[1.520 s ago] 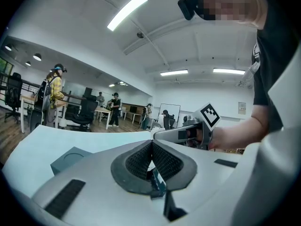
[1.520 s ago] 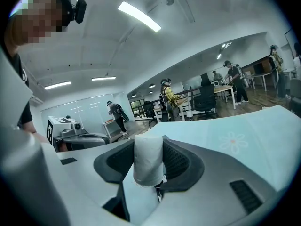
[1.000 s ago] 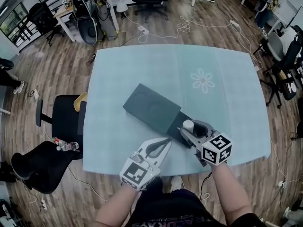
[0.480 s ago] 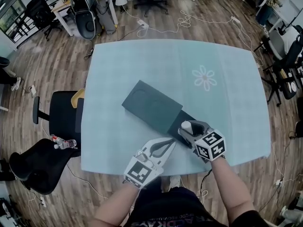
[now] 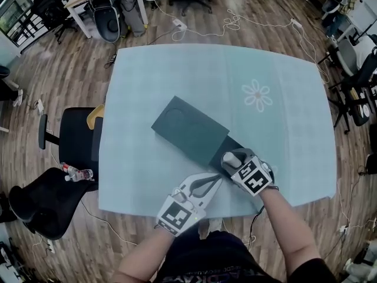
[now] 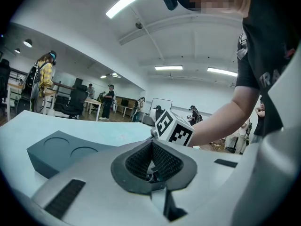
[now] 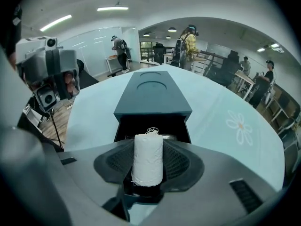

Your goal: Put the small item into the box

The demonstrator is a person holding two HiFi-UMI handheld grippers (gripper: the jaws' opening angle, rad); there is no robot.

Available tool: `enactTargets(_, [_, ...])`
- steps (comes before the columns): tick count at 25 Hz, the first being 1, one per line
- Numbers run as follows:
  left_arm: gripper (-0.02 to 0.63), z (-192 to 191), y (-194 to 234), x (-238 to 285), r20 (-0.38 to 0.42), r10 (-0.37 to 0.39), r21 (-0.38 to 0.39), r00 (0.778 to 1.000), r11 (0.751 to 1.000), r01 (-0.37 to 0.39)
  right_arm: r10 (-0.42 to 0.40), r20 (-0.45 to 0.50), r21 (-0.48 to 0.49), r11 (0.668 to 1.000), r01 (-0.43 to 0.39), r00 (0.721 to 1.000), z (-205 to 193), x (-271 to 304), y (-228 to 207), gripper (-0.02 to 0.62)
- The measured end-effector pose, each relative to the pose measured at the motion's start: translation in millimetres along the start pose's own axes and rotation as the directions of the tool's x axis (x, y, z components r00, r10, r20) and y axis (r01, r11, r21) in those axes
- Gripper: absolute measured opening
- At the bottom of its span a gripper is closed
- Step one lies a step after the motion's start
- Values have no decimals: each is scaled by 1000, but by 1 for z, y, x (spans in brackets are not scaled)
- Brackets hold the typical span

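Box stands open; right hand-held gripper clamps white roll, left hand-held gripper closed.

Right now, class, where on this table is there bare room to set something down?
On the table, the far half beyond the box and the side around the flower print are bare. The near edge is crowded: left gripper, and right gripper holding the white roll at the open drawer.

Saw pale teal bench with white flower print. Noted dark slate box, black inside. Logged white textured roll; light grey left tool and right tool, black-white square markers; brown wood floor.
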State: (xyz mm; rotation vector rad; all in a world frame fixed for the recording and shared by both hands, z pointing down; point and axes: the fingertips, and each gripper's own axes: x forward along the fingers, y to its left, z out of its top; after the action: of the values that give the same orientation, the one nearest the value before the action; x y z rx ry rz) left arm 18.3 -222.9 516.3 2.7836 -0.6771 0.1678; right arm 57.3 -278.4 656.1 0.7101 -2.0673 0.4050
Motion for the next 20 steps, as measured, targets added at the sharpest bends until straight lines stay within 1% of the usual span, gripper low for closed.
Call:
enactTargets(5, [34, -2, 3, -1, 1, 6, -9, 1000, 1000, -6, 16, -68, -31, 999, -18, 998, -7, 12, 0, 195])
enactTargets(12, [34, -9, 10, -4, 3, 15, -21, 1000, 1000, -15, 33, -150, -44, 998, -40, 988, -15, 26, 5, 196])
enactTargets(20, [34, -8, 9, -2, -2, 23, -35, 1000, 999, -24, 36, -164, -41, 998, -43, 986, -14, 27, 2, 199])
